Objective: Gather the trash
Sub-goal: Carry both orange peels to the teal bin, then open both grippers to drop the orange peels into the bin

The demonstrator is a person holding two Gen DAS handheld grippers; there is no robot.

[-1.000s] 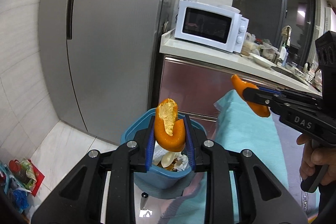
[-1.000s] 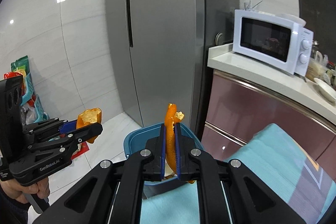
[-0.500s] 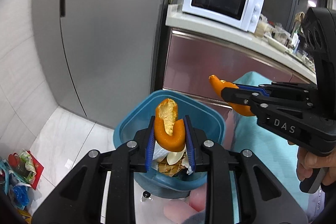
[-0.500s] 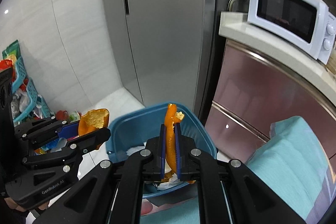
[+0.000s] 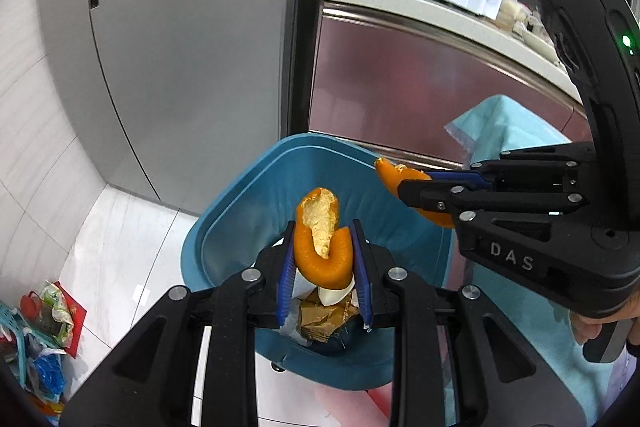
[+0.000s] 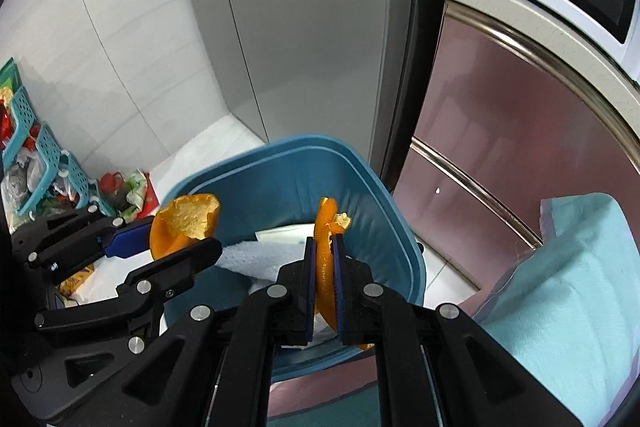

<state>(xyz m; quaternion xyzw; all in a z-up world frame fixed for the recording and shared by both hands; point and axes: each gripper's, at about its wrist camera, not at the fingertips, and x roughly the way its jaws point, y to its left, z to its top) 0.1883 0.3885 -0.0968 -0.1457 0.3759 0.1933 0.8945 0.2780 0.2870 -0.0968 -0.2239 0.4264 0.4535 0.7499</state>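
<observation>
My left gripper [image 5: 323, 259] clamps a curled orange peel [image 5: 320, 239] above the blue trash bin [image 5: 248, 195]. My right gripper [image 6: 323, 259] pinches a thin orange peel strip [image 6: 323, 243] over the same bin, near its rim. Paper scraps [image 5: 320, 315] lie inside.

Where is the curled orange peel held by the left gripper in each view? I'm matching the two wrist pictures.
Left wrist: curled orange peel at centre, between the near fingers.
Right wrist: left of centre, in the gripper reaching in from the left.
Shared landmark: blue bin beneath it.
</observation>
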